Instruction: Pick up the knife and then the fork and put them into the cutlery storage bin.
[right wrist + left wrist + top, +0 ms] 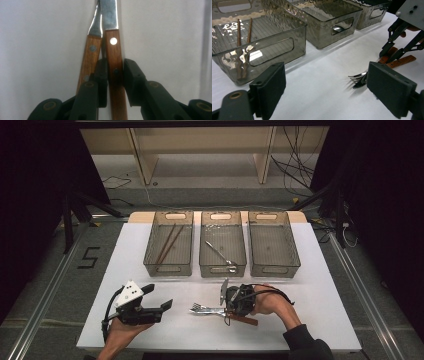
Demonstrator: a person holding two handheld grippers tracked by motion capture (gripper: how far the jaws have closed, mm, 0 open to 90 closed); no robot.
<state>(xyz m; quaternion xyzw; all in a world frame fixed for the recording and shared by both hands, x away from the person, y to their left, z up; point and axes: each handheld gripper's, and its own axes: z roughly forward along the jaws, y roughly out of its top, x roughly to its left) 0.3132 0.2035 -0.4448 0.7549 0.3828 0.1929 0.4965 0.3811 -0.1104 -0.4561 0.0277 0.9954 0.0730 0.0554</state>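
The right tool [115, 68] has its black jaws pressed on one wooden-handled steel utensil [114, 62], clamping the handle so that it can be separated from a second wooden-handled utensil [90, 58] lying just beside it on the white worktop [310, 310]. The gripped handle is reddish-brown with a bright rivet. The left tool [325, 87] waits with its jaws apart, holding nothing, near the fork tines [357, 76]. Beyond stand three smoky clear plastic bins [222, 266].

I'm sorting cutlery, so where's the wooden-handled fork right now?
In the high view the wooden-handled fork lies on the white table, front centre, before the middle bin. The right tongs pinch its handle, beside a second handle.
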